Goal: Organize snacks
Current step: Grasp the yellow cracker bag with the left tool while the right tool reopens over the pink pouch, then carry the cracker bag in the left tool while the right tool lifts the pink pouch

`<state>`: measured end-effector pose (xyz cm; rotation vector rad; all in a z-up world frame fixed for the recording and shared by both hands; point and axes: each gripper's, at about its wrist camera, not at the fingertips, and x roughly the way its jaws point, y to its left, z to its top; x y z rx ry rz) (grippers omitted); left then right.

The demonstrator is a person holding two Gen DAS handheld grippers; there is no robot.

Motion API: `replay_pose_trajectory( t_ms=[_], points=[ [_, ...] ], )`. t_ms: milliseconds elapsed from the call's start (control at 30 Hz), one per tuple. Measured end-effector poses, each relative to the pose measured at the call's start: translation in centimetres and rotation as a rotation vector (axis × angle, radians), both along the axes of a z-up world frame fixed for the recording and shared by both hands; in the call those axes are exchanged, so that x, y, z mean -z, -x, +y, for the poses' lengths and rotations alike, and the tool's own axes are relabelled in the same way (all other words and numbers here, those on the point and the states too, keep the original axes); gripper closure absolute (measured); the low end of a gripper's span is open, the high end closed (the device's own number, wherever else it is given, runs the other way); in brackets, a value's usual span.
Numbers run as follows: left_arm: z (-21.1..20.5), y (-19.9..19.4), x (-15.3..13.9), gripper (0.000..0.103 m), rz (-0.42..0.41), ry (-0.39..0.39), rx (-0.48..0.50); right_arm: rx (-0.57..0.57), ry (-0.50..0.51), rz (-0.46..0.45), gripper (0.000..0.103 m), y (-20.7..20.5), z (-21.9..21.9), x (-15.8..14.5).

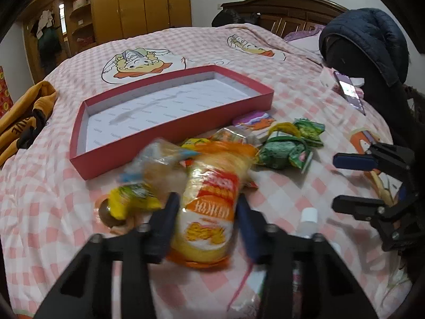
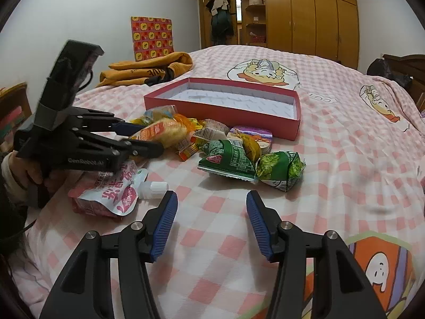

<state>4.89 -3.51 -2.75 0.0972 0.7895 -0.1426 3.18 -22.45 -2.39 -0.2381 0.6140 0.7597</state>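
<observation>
An orange and yellow snack pack (image 1: 209,207) lies lengthwise between the fingers of my left gripper (image 1: 207,199), which is shut on its sides; the pack (image 2: 162,131) and that gripper (image 2: 143,137) also show in the right wrist view. Behind it stands an empty red shallow box (image 1: 172,138) (image 2: 220,111). More snacks are heaped in front of the box: green packs (image 1: 281,151) (image 2: 228,159), a small yellow pack (image 1: 132,199), a round-cornered tub (image 2: 255,135). My right gripper (image 2: 211,199) (image 1: 336,182) hangs open over the bedspread with nothing between its pads.
Everything rests on a pink checked bedspread (image 2: 332,159). A pink spout pouch (image 2: 117,191) lies under the left gripper. An orange folded cloth (image 2: 151,69) lies beyond the box, and a phone (image 1: 349,91) and a dark jacket (image 1: 366,40) are at the right. A hand (image 2: 24,170) holds the left gripper.
</observation>
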Motion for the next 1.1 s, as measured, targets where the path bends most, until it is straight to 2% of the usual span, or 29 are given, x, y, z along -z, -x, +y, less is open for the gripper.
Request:
replay_pose_trajectory(
  t_ms=[67,167,300,400,500,600,667,700,800,900,1100],
  points=[
    [0.4,0.7,-0.5,0.064,0.0,0.012,-0.038,0.003,-0.004,0.005,0.045,0.2,0.1,-0.1],
    [1.3,2.8,-1.6,0.064,-0.012,0.037,-0.084,0.002,-0.028,0.023,0.032,0.8,0.4,-0.5],
    [2.7,5.7,-3.1,0.064,-0.047,0.08,-0.12,-0.011,-0.071,0.067,0.022,2.1,1.3,-1.0],
    [3.4,7.1,-3.7,0.064,-0.07,0.081,-0.142,-0.046,-0.116,0.103,0.016,3.5,2.2,-1.5],
    [4.4,8.3,-3.9,0.064,-0.085,0.094,-0.164,-0.097,-0.109,0.071,0.008,5.4,3.6,-1.5],
    [5.4,9.3,-3.9,0.064,-0.089,0.126,-0.19,-0.099,-0.035,0.055,0.008,6.0,5.7,-0.6],
    [5.8,9.9,-3.8,0.064,-0.094,0.137,-0.199,-0.109,-0.024,0.102,0.009,5.8,6.8,0.3],
    [5.8,10.0,-3.8,0.064,-0.095,0.138,-0.201,-0.108,-0.035,0.123,0.019,5.6,7.1,0.6],
    [5.9,10.4,-3.9,0.064,-0.104,0.143,-0.202,-0.101,-0.066,0.138,0.023,5.5,7.2,0.9],
    [6.0,10.4,-3.9,0.064,-0.1,0.137,-0.208,-0.117,-0.098,0.129,0.023,5.9,6.7,0.3],
    [5.6,9.3,-4.1,0.064,-0.075,0.132,-0.219,-0.098,-0.153,0.066,0.023,5.8,5.2,-2.7]
  ],
)
